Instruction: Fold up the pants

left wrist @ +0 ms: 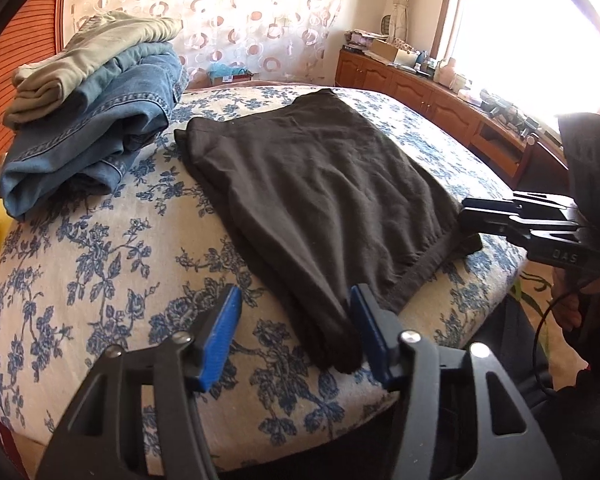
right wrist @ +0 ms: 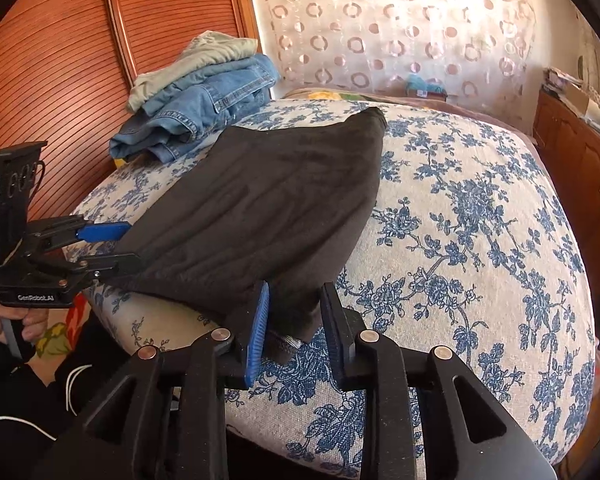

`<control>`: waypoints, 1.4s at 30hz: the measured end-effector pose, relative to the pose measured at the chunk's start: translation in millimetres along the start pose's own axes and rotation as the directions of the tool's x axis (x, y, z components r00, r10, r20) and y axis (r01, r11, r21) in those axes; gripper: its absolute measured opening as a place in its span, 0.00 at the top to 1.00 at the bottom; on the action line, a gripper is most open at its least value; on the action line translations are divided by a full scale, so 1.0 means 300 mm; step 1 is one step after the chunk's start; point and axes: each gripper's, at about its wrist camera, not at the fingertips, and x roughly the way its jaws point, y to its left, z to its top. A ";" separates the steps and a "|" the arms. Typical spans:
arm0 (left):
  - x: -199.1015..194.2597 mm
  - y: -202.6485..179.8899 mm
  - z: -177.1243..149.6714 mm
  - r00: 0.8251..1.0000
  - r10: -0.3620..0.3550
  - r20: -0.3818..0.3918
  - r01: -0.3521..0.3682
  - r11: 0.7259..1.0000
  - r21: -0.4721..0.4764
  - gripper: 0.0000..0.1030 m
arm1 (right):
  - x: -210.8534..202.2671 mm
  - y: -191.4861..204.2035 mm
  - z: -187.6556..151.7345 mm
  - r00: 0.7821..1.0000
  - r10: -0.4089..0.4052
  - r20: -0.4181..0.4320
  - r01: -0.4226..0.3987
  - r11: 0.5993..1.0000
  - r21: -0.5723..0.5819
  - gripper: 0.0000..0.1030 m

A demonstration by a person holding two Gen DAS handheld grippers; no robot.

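Holding both tools low over the near edge of the bed [left wrist: 100, 280], I see my left gripper [left wrist: 296, 332] with its jaws standing about half apart: the right-hand blue ribbed pad [left wrist: 366, 328] touches the near corner of the black pants [left wrist: 308, 184], the other pad sits clear over the bedcover, so nothing is pinched. My right gripper [right wrist: 294, 320] has a narrower gap, with the other near corner of the pants, where a grey-edged hem peeks out, lying between the pads; the cloth looks loose there, not squeezed.

The pants are a soft, matte, slightly fuzzy knit, folded into a rough rectangle with shallow wrinkles, lying flat on the bedcover, a coarse cream weave printed with blue flowers and vines. Beyond them, near the far left, sits a pile of clothes: stitched blue denim jeans [left wrist: 100, 128] with a pale beige garment [left wrist: 100, 48] on top.

Farther off hangs a sheer curtain [left wrist: 228, 12] patterned with rings. Only the left view shows the wooden cabinets [left wrist: 420, 88] under the bright window, cluttered on top, and my right hand on its handle. Only the right view shows the ribbed, reddish wooden panel [right wrist: 60, 80] behind the pile and my left hand [right wrist: 12, 320] gripping its tool.
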 end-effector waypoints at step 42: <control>-0.081 -0.027 0.053 0.996 -0.066 0.064 0.065 0.998 0.011 0.95 | -0.047 0.001 0.064 0.996 0.058 0.068 -0.058 0.998 -0.006 0.93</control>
